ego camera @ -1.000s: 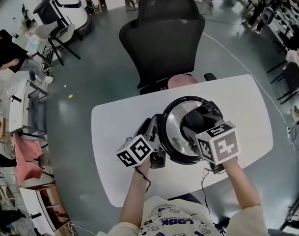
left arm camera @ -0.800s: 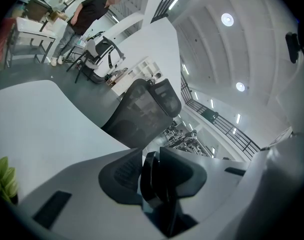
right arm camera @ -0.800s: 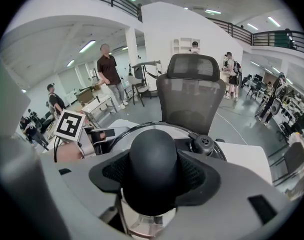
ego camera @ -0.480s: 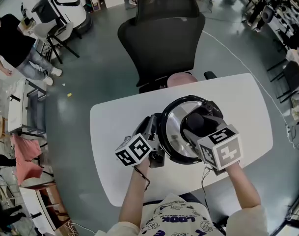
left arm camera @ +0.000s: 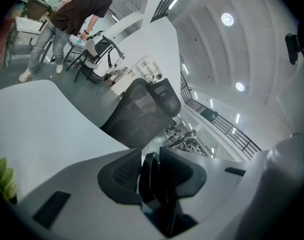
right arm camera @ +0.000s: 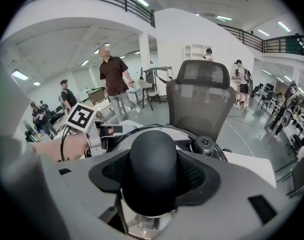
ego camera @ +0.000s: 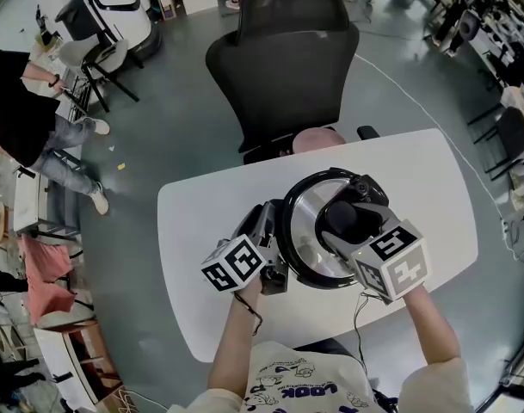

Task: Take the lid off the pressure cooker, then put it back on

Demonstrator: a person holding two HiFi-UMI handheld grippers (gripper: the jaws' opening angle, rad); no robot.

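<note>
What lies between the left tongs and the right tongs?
The head view shows the shiny steel lid there. The left tongs have just been closing on a side handle; the right tongs grip the knob.

**White table, one pot**

A white table (ego camera: 210, 231) with rounded corners stands on a grey floor (ego camera: 158, 144). One thing rests directly on it: a pressure cooker (ego camera: 289, 231) with its shiny lid (ego camera: 309, 222) on. The cooker sits upright, right of the table's middle and towards the near edge. Bare tabletop shows on both sides of it.
</note>
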